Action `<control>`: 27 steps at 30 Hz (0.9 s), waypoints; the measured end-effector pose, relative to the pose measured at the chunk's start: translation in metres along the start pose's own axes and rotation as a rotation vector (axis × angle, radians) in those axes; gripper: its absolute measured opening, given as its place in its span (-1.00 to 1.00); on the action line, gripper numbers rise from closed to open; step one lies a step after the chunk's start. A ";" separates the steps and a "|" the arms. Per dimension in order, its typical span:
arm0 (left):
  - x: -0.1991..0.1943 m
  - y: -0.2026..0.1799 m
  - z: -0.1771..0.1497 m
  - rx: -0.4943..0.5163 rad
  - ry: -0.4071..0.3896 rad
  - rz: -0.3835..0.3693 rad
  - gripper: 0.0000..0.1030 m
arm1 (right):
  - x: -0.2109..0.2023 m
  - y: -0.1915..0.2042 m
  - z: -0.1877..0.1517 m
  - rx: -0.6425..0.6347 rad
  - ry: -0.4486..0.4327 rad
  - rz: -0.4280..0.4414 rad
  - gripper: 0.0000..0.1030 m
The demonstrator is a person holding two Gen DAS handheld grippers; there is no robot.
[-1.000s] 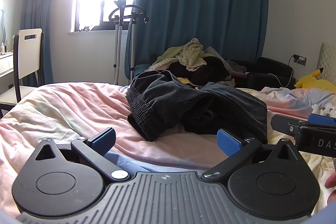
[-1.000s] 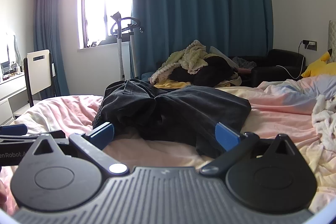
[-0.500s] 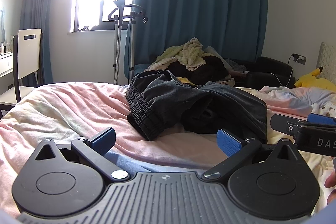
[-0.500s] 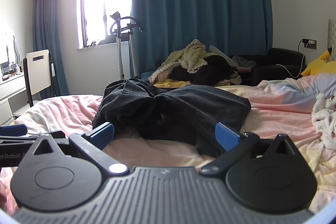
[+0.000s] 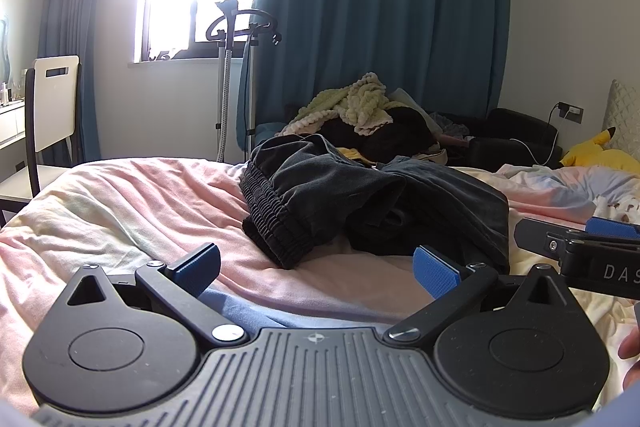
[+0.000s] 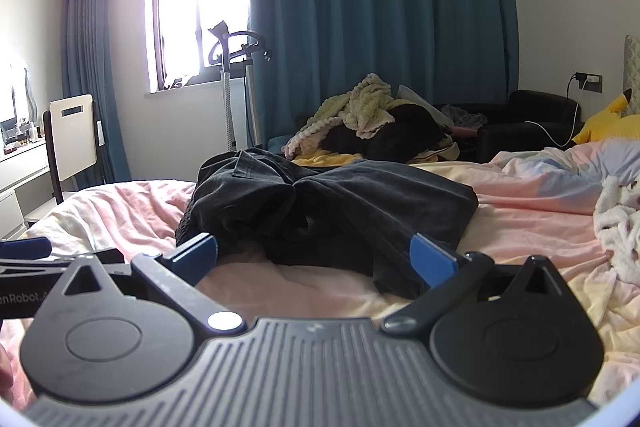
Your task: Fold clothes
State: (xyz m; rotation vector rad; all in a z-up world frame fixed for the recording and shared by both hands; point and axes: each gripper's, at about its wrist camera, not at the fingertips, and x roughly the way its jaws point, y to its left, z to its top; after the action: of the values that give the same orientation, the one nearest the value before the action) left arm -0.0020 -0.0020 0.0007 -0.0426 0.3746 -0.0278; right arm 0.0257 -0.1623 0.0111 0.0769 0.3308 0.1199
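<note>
1. Trousers (image 5: 372,203), dark grey, lie crumpled in a heap near the middle of the bed (image 5: 120,203); we see the ribbed elastic waistband (image 5: 272,215) turned toward the bed's near-left side.
2. Left gripper (image 5: 316,267) hangs low over the near edge of the bed, jaws spread wide, nothing between the blue pads (image 5: 434,273); trousers lie just beyond them.
3. Right gripper (image 6: 314,259) is likewise wide open and empty, low over the near edge; we see a trouser hem just beside its right pad (image 6: 432,261), cannot tell if touching.
4. Each gripper shows at the side of the other's view, so we have them side by side.
5. Sheet is pink with yellow and pale blue patches, rumpled.
6. Past the far edge of the bed we see a pile of laundry (image 6: 372,123) with a cream knit blanket on top, teal curtains (image 6: 380,7) behind it.
7. White chair (image 5: 52,107) stands left of the bed; yellow plush toy (image 6: 612,123) sits at the bed's far-right corner.
</note>
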 end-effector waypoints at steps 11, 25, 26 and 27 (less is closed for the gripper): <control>0.026 -0.013 0.002 0.124 -0.025 0.082 1.00 | 0.002 -0.005 -0.002 0.023 -0.020 -0.058 1.00; 0.193 -0.054 -0.030 0.684 0.011 0.215 1.00 | 0.018 -0.034 -0.001 0.141 0.045 0.012 1.00; 0.206 -0.054 -0.033 0.699 0.001 0.238 1.00 | 0.019 -0.038 -0.001 0.152 0.046 0.035 1.00; 0.218 -0.053 -0.036 0.708 0.001 0.260 1.00 | 0.020 -0.041 -0.002 0.159 0.046 0.055 1.00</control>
State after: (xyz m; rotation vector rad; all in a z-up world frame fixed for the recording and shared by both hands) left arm 0.1861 -0.0641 -0.1099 0.7052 0.3526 0.0977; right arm 0.0477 -0.2001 -0.0010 0.2409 0.3838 0.1499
